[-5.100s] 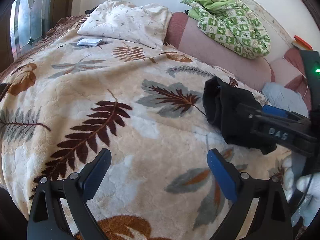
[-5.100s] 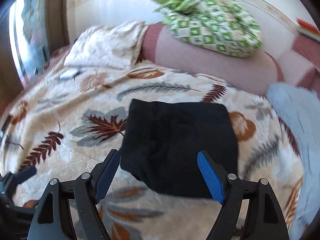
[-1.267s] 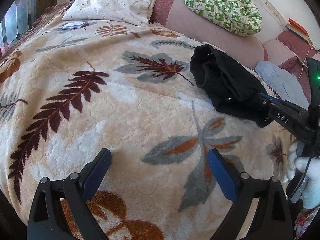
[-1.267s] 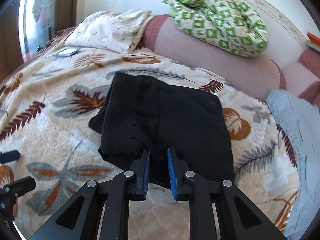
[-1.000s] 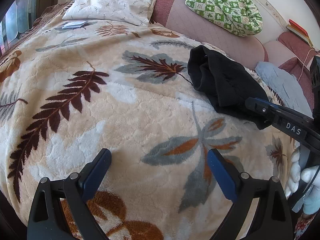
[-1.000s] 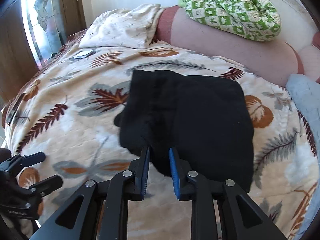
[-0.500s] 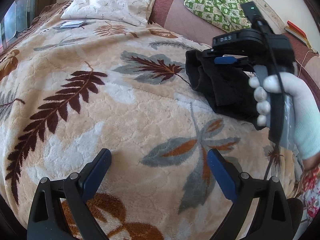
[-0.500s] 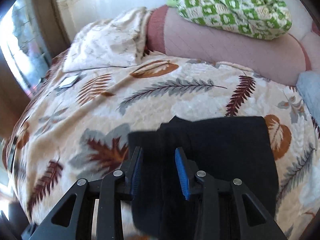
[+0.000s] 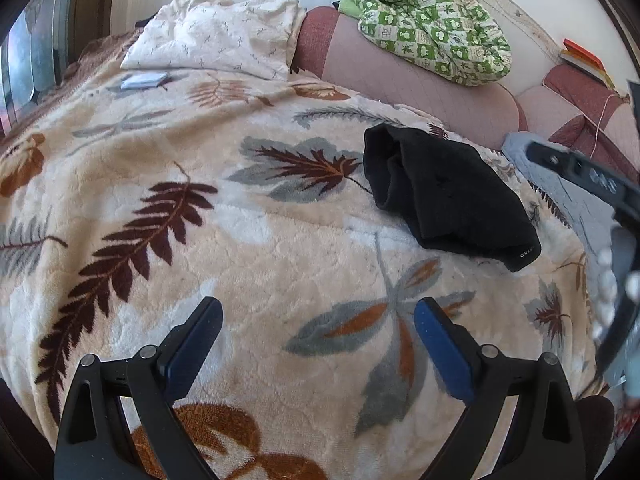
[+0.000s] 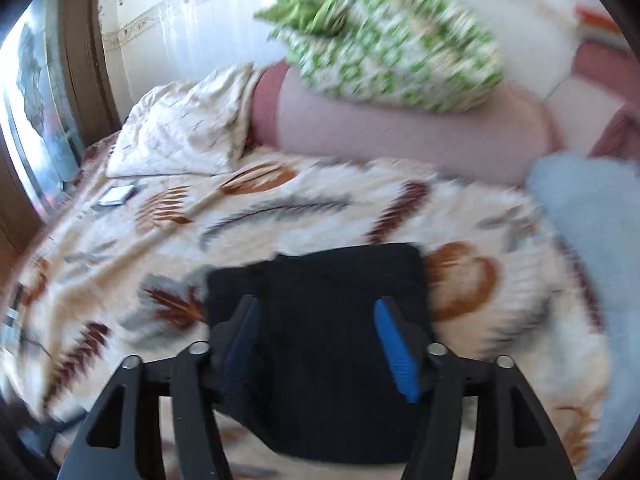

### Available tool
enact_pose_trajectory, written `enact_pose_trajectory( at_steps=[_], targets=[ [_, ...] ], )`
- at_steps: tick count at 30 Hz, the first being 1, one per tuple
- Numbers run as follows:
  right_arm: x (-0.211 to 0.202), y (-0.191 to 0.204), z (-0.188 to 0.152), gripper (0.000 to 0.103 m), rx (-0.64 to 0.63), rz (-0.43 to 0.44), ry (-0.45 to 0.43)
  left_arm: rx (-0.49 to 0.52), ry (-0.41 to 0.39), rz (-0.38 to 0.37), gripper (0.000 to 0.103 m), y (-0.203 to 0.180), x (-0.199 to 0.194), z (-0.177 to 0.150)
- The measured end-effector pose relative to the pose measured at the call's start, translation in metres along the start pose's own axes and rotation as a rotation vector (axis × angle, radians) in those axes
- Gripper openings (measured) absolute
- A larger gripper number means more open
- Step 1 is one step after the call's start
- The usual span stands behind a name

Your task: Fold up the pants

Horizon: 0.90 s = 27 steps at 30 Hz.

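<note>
Bedding forms the work surface: a cream leaf-print blanket (image 9: 248,248) over a bed, with a white pillow (image 9: 216,36) and a green checked quilt (image 9: 432,20) at the far end. I see the black pants (image 9: 448,196) lying on the blanket's right half as a compact folded bundle, layered edges facing left and a small label at the near corner. I judge the folding largely complete; the step in hand looks like release and tidying. To do it well, I would withdraw upward without snagging the top layer, then press any raised edge flat and square the stack. My right gripper (image 10: 316,344) hangs above the pants with its jaws spread and nothing between the blue pads (image 10: 394,354); this view is motion-blurred, so I cannot tell whether they touch the cloth. My left gripper (image 9: 316,336) is wide apart over bare blanket, well clear of the pants, holding nothing.
</note>
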State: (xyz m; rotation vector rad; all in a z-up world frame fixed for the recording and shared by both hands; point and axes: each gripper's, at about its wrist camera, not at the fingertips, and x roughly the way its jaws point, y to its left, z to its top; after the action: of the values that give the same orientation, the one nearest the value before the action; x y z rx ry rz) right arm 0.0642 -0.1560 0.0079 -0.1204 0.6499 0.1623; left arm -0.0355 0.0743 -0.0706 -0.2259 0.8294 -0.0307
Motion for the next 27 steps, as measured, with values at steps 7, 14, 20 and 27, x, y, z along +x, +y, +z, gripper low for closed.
enact_pose_trajectory(
  at_steps=[7,14,20,27],
  targets=[
    [-0.031,-0.033,-0.082,0.097,0.096,-0.032,0.037,0.195,-0.086,0.096,0.096,-0.057,-0.016,0.006],
    [-0.024,-0.032,-0.101,0.097,0.161,0.03,0.048,0.302,-0.15,0.148,0.096,-0.096,-0.033,0.007],
    [-0.036,-0.029,-0.103,0.097,0.152,0.048,0.023,0.322,-0.142,0.162,0.096,-0.109,-0.034,0.006],
    [-0.042,-0.032,-0.102,0.097,0.168,0.051,0.008,0.341,-0.137,0.159,0.096,-0.117,-0.04,0.001]
  ],
)
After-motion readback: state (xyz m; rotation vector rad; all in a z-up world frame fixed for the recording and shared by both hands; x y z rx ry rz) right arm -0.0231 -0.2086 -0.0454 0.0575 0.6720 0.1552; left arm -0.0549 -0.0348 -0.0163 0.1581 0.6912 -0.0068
